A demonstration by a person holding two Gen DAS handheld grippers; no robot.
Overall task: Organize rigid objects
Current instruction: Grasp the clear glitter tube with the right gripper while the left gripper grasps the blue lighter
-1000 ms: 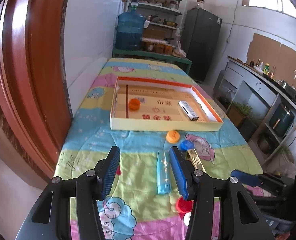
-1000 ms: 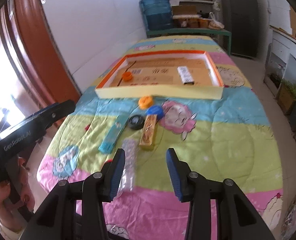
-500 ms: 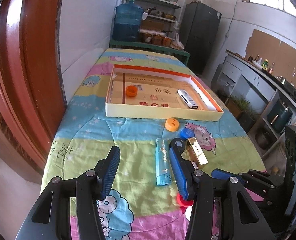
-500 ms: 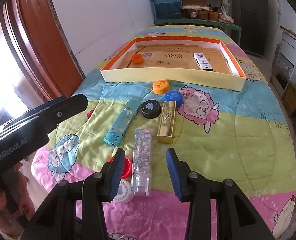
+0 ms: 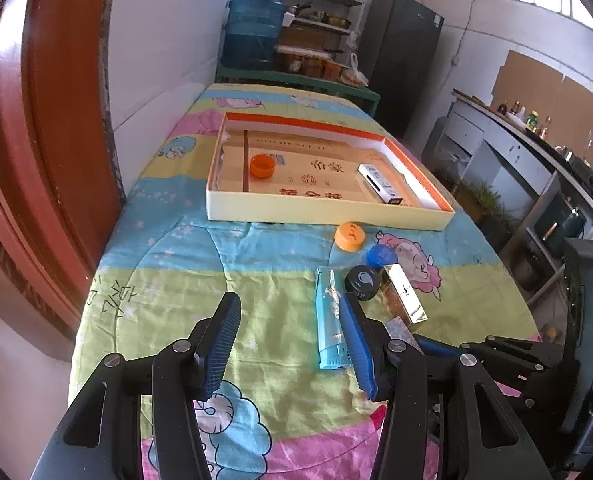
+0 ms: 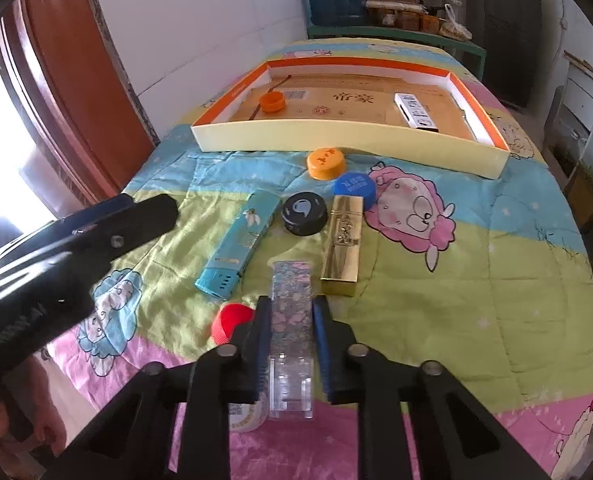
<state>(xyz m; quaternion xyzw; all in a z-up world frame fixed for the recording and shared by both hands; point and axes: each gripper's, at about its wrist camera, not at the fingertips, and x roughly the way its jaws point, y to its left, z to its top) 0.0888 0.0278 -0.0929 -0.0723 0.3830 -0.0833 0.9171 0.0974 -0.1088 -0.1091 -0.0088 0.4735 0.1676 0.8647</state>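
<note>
My right tongs (image 6: 287, 344) have just been closing on the clear patterned box (image 6: 290, 312) and now pinch its long sides where it lies on the table (image 6: 476, 280), near the front edge between the red cap (image 6: 230, 320) and the gold box (image 6: 342, 240). My left tongs (image 5: 292, 344) hang open over the quilt, holding nothing, the blue box (image 5: 330, 316) just beside one finger. I should lift straight up, keep the box level, clear the gold box, then carry it to the tray (image 6: 336, 142).
</note>
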